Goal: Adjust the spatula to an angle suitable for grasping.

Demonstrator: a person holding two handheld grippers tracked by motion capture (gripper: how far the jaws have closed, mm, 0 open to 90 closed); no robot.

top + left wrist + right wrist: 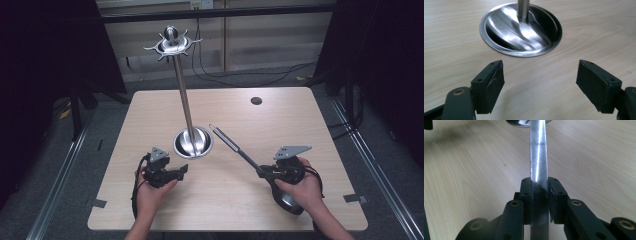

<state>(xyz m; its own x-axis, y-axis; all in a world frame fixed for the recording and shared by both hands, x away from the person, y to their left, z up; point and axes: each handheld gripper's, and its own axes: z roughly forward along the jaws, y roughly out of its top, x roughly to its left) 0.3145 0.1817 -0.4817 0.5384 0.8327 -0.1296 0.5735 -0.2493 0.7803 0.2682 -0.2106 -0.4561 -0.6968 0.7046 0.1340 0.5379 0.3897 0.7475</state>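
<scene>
The wooden surface [150,115] carries a tall steel stand [184,95], which has a round base [521,30] and a ring of hooks at its top. The right claw [261,171] is closed tightly on a long metal utensil [231,143]; the handle points away from the claw toward the base and its end lies just beside it. The left claw [183,170] is wide with nothing between its jaws, and it rests low over the surface, near the front of the base.
</scene>
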